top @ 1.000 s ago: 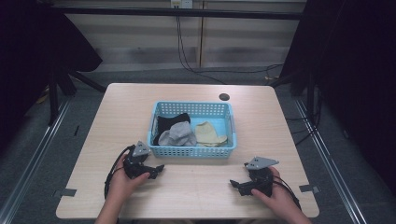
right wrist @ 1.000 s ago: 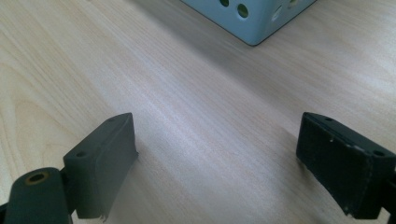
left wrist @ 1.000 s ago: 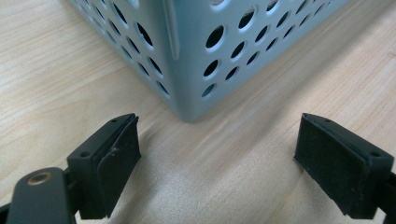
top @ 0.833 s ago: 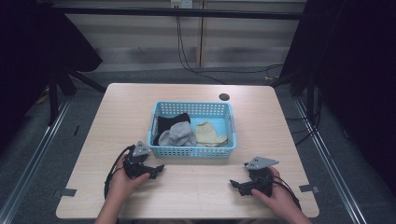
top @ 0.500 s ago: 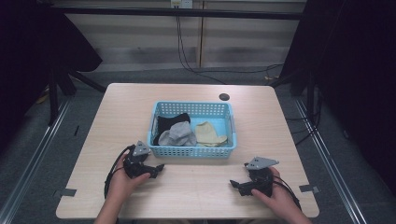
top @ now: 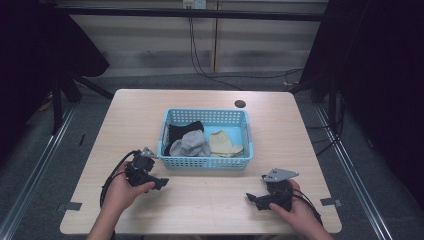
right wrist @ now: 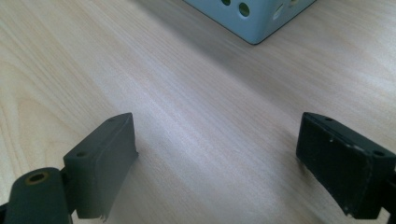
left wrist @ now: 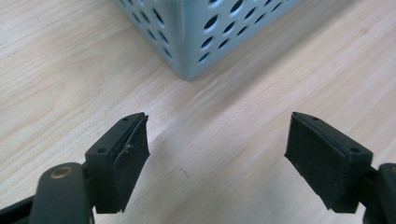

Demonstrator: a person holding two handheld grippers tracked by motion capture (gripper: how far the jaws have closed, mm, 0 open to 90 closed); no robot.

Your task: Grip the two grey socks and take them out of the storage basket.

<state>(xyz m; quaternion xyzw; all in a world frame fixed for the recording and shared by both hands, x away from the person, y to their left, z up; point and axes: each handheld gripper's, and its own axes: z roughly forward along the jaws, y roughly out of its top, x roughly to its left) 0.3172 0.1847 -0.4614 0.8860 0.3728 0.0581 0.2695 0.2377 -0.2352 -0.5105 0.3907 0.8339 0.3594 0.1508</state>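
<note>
Both hands rest low on the counter (top: 150,110) before the basket (top: 206,162). The left claw (top: 161,183) has just been closing slightly, empty; the right claw (top: 251,198) gapes wide, empty.

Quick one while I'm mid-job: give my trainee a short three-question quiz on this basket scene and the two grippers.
1. True or false: the left gripper holds a cloth.
2. How many cloth pieces lie in the blue basket? A) one B) three C) five
3. Which cloth lies nearest the basket's right wall?

Key
1. False. The left gripper's jaws stand apart over the bare table with nothing between them, though they have just been closing a little.
2. B: a black cloth, a grey cloth and a cream cloth.
3. The cream cloth.
</note>
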